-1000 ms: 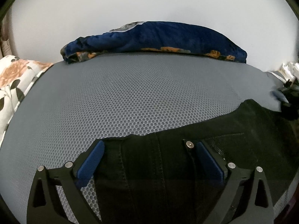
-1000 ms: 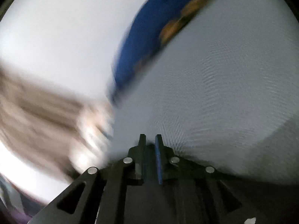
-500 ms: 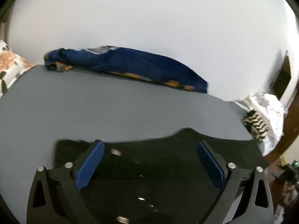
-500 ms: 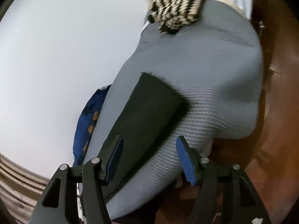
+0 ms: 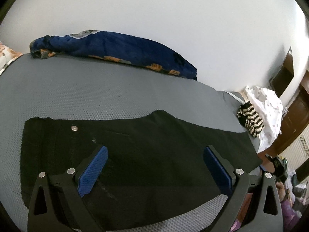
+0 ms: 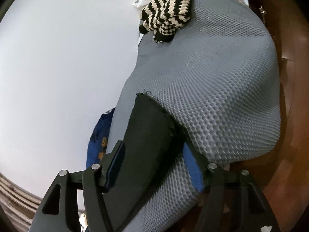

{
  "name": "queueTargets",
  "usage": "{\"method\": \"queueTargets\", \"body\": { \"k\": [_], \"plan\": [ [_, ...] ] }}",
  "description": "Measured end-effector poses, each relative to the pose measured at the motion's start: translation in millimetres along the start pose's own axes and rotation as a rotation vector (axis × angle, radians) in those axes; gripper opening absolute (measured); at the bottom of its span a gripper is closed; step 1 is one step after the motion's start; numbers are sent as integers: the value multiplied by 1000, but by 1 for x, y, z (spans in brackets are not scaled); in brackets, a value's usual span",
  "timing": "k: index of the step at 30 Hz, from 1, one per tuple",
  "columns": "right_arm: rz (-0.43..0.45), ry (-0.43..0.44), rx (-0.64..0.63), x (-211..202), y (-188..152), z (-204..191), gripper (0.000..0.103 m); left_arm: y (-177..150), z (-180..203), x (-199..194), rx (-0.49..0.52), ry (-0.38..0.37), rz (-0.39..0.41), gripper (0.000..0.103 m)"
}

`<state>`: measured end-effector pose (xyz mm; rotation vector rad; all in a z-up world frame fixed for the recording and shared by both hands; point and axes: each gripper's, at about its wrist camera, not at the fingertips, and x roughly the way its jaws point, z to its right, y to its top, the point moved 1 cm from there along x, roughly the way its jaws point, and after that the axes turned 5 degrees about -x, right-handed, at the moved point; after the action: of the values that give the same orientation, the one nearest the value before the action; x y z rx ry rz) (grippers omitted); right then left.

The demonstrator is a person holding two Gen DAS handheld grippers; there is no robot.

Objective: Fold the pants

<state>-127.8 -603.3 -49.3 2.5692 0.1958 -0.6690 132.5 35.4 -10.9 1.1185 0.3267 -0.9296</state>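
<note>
Black pants [image 5: 139, 154] lie flat on the grey mesh bed [image 5: 96, 92], waistband with a metal button at the left, legs running right toward the bed's edge. My left gripper [image 5: 154, 164] is open and empty, hovering above the middle of the pants. In the right wrist view the leg end of the pants [image 6: 152, 131] lies on the grey mesh bed [image 6: 222, 89]. My right gripper [image 6: 154, 164] is open, its fingers either side of that leg end, not closed on it.
A rolled blue floral blanket [image 5: 115, 52] lies along the far side by the white wall. A black-and-cream striped knit piece [image 5: 250, 118] and white cloth [image 5: 268, 104] sit at the bed's right end; the knit also shows in the right wrist view [image 6: 170, 13]. Wooden floor [image 6: 293, 116] lies beyond the edge.
My left gripper has pulled back and up from the waistband, so more of the pants shows. My right gripper opened from shut and swung to face the leg end, then moved closer.
</note>
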Motion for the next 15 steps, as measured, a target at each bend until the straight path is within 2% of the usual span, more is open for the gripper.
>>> {"method": "queueTargets", "body": {
  "k": [4, 6, 7, 9, 10, 12, 15],
  "plan": [
    [-15, 17, -18, 15, 2, -4, 60, -3, 7, 10, 0, -14, -36, 99],
    [-7, -18, -77, 19, 1, -11, 60, -4, 11, 13, 7, -23, -43, 99],
    [-11, -46, -118, 21, 1, -15, 56, -5, 14, 14, 16, -25, -46, 99],
    [-50, -143, -184, 31, 0, -18, 14, -8, 19, 17, 28, -29, -59, 99],
    [-70, -163, -186, 35, -1, -15, 7, -9, 20, 17, 32, -31, -66, 99],
    [-57, -154, -166, 34, 1, -13, 7, -12, 24, 17, 43, -30, -74, 99],
    [-23, -154, -212, 28, 0, -30, 7, -11, 23, 9, 58, -19, -62, 99]
  ]
}}
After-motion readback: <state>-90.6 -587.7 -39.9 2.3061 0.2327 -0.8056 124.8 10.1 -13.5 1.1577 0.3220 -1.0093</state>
